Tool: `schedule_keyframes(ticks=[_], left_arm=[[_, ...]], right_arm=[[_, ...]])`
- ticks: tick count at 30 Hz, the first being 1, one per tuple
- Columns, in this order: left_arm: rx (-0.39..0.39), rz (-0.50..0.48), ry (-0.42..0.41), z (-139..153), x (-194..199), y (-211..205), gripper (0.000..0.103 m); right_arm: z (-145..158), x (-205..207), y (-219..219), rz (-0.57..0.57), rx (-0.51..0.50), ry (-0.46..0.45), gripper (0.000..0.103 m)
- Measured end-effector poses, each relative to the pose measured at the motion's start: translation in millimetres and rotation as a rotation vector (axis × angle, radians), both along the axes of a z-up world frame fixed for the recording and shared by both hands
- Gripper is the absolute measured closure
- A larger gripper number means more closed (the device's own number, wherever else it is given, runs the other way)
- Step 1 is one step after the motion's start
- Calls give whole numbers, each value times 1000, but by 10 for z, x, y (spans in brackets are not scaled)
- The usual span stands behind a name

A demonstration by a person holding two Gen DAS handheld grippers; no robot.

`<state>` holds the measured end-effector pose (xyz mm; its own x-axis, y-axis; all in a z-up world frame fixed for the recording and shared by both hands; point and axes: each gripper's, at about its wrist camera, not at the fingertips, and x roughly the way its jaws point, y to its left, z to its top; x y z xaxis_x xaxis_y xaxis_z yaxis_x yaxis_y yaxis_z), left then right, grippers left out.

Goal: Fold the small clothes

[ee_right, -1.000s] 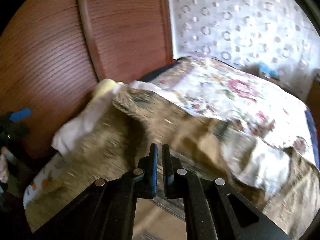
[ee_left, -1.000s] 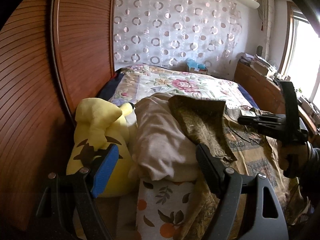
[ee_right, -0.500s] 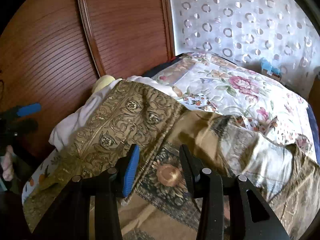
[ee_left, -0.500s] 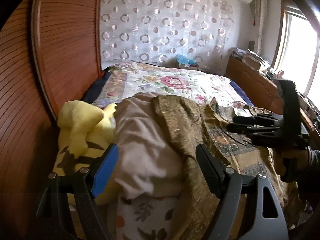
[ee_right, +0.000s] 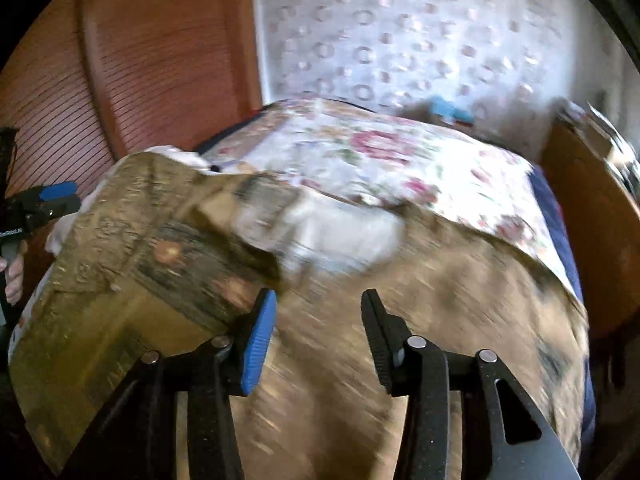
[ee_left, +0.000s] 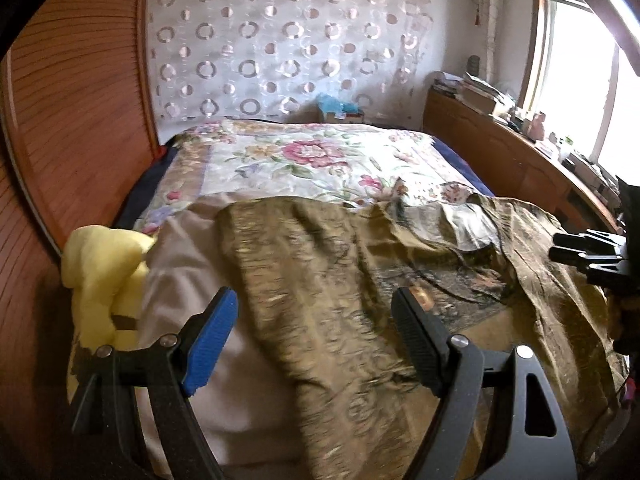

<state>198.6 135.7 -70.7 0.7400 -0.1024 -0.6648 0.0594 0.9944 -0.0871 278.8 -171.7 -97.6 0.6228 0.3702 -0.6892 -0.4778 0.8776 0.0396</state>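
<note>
Your left gripper (ee_left: 316, 340) has its jaws spread wide, with nothing between them; the pads hang above the cloth without pressing on it. Below and just ahead of those jaws lies the olive-gold patterned garment (ee_left: 340, 280), draped over a pale beige cloth (ee_left: 180, 264) that shows to the left of the blue pad. Farther left of the jaws sits a yellow plush toy (ee_left: 104, 272), against the wooden headboard (ee_left: 72, 120). Beyond the jaws the floral bedspread (ee_left: 304, 160) covers the bed.

Your right gripper (ee_right: 318, 336) has just been opening its jaws, which now stand partly apart and empty. The same garment (ee_right: 440, 280) spreads under and ahead of them, blurred by motion, with a folded-over flap (ee_right: 132, 240) up and to the left of the blue pad. In the right wrist view your left gripper shows at the far left edge, a hand (ee_right: 14, 276) on its handle. In the left wrist view the right gripper (ee_left: 588, 252) sits at the far right, over the garment's edge.
</note>
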Motion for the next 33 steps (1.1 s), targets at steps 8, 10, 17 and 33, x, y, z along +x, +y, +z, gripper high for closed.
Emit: schedule_keyframes(ticks=[8,10,17,33], left_arm=[[-1,-79,45,-111,102,-411,23],[1,-95,60,-160,116,-505,23],[22,-152,109,-313,154,-789,23],[81,-176,179,-487,302,-1204,23]], right_arm=[[-106,-298,-1088,-264,11,17,42],[-153,-380,-1339,-318,7,27,42],[-343,-613,-1858,-422,-5,55,42],[-444,-358,-2055,-446,35,151,42]])
